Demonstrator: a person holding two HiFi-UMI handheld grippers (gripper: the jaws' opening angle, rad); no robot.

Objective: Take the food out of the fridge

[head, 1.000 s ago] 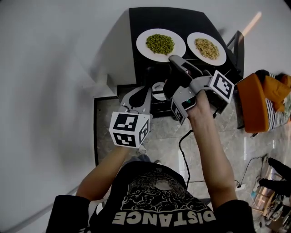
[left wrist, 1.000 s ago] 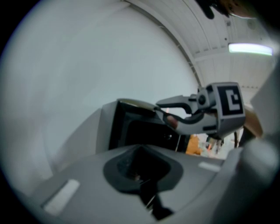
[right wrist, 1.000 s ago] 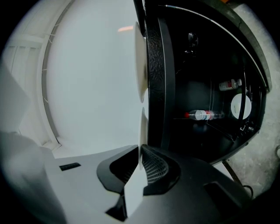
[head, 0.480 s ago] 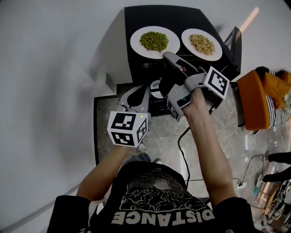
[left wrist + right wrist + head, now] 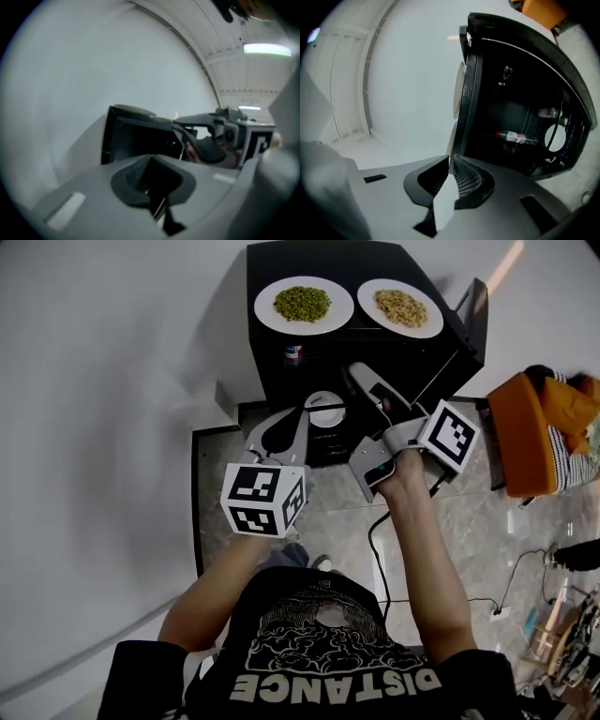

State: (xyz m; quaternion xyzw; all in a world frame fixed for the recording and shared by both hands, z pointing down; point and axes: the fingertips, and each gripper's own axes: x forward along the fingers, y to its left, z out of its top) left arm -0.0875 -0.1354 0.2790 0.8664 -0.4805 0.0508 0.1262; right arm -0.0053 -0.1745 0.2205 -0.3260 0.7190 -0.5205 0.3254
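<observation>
- Two pairs of jaws are closed and empty. The left gripper's (image 5: 298, 420) jaws point at the white dish (image 5: 325, 410), which sits just ahead of them inside the fridge (image 5: 356, 259). Entering shut, they may shove it deeper.
- Right gripper (image 5: 358, 371): its jaws face the opening, with a bottle (image 5: 516, 137) ahead. A careless lift could clip the green plate (image 5: 303, 304) above them.
- A second earlier the right jaws were at that plate's rim, and they have since dropped back. The left gripper has barely moved.

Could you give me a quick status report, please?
Left tool shut, empty. Right tool shut, empty, at open fridge. Green food plate, beige food plate on top; white dish, bottle inside. Opening unobstructed.
</observation>
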